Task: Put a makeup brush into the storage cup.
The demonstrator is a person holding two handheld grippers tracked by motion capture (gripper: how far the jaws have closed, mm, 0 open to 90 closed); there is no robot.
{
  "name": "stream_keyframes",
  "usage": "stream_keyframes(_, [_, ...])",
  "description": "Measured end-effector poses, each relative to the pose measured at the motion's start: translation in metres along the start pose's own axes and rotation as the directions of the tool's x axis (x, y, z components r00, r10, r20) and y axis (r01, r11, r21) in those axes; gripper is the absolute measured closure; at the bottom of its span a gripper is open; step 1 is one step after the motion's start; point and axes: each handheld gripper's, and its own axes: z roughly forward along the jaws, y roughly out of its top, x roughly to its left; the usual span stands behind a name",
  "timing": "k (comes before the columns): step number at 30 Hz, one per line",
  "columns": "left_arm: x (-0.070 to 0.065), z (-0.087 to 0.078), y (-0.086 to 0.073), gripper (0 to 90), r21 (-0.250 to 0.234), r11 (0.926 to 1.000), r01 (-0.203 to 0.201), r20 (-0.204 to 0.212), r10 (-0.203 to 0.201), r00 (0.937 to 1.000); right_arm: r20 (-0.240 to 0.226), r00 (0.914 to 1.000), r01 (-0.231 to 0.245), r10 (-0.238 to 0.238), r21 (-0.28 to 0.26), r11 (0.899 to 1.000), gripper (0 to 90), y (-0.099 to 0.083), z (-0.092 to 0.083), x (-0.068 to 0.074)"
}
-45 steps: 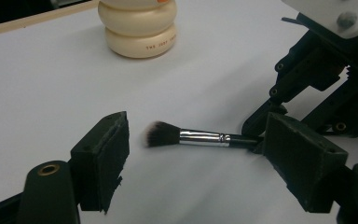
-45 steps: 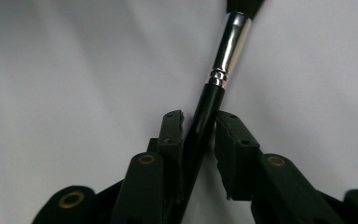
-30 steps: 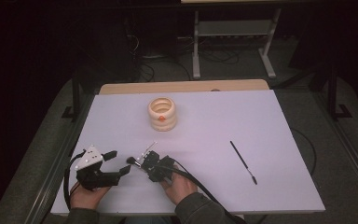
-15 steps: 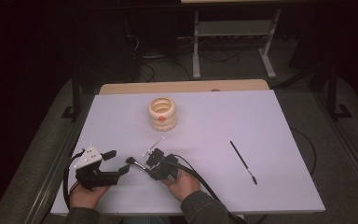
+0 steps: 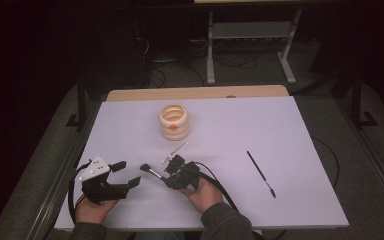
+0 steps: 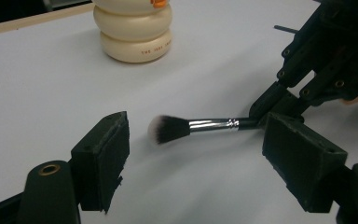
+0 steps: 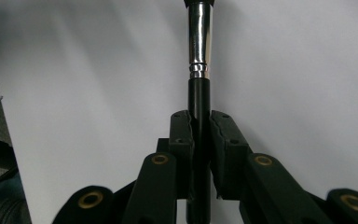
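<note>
A makeup brush (image 5: 152, 173) with a dark handle, silver ferrule and soft dark, white-tipped head is held level just above the white table (image 5: 280, 125). My right gripper (image 5: 168, 180) is shut on its handle, head pointing left. In the right gripper view the jaws clamp the black handle (image 7: 199, 107) from both sides. My left gripper (image 5: 126, 174) is open at the front left. The brush head (image 6: 168, 128) lies between its jaws and a little beyond their tips, touching neither. A cream ringed holder (image 5: 174, 121) with an orange spot stands upright at the table's middle back.
A thin black stick (image 5: 260, 172) lies on the table's right half. A wooden strip (image 5: 195, 93) runs along the far edge. Cables trail from both grippers toward the front edge. Beyond the table are a dark floor and metal stand legs (image 5: 250, 45).
My right hand has shifted a little to the right with the brush still clamped. The left gripper has stayed in place, open.
</note>
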Motion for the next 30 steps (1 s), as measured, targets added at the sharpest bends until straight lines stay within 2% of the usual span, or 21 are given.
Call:
stream_keyframes(2, [-0.001,0.001,0.002,22.4,-0.008,0.9999,0.007,0.005,-0.007,1.0000,0.002,1.0000,0.000,0.000,-0.015,1.000,78.8,-0.003,-0.006,-0.002])
stream_keyframes(4, [-0.003,0.001,0.004,22.2,-0.015,0.9999,-0.003,0.019,0.003,0.9998,0.004,1.0000,-0.008,0.008,-0.022,1.000,78.8,-0.008,-0.012,-0.004])
stream_keyframes(10, [-0.010,0.008,0.010,22.2,-0.029,0.9996,0.005,0.087,-0.003,0.9962,0.007,0.9997,-0.021,0.022,-0.075,0.997,78.8,-0.021,-0.038,-0.014])
stream_keyframes(12, [-0.014,0.010,0.013,22.2,-0.022,0.9997,-0.004,0.102,0.006,0.9947,0.015,0.9997,-0.018,0.020,-0.090,0.996,78.8,-0.025,-0.047,-0.016])
stream_keyframes(15, [-0.022,0.015,0.018,22.3,-0.017,0.9995,-0.025,0.122,0.027,0.9921,0.017,0.9997,-0.014,0.017,-0.131,0.991,78.8,-0.029,-0.062,-0.020])
stream_keyframes(18, [-0.028,0.021,0.023,23.5,-0.010,0.9998,-0.014,0.161,0.016,0.9868,0.014,0.9998,-0.011,0.013,-0.178,0.984,78.7,-0.033,-0.079,-0.022])
stream_keyframes(19, [-0.029,0.025,0.025,23.6,0.001,0.9999,-0.014,0.182,0.014,0.9832,0.012,0.9999,-0.007,0.009,-0.192,0.981,78.8,-0.033,-0.085,-0.022])
stream_keyframes(20, [-0.032,0.029,0.027,24.2,0.009,0.9999,-0.005,0.222,0.003,0.9751,0.015,0.9999,0.004,-0.001,-0.206,0.978,78.7,-0.034,-0.090,-0.022])
stream_keyframes(22, [-0.038,0.034,0.031,27.3,0.014,0.9998,-0.017,0.261,0.013,0.9654,0.009,0.9997,0.024,-0.022,-0.238,0.971,78.8,-0.035,-0.100,-0.019])
stream_keyframes(25, [-0.044,0.044,0.039,30.2,0.002,0.9999,0.011,0.328,-0.011,0.9445,0.018,0.9976,0.069,-0.067,-0.269,0.961,78.7,-0.037,-0.110,-0.014])
stream_keyframes(30, [-0.047,0.057,0.048,35.7,0.004,0.9982,0.059,0.408,-0.056,0.9113,0.021,0.9953,0.097,-0.094,-0.296,0.950,78.7,-0.045,-0.116,-0.006])
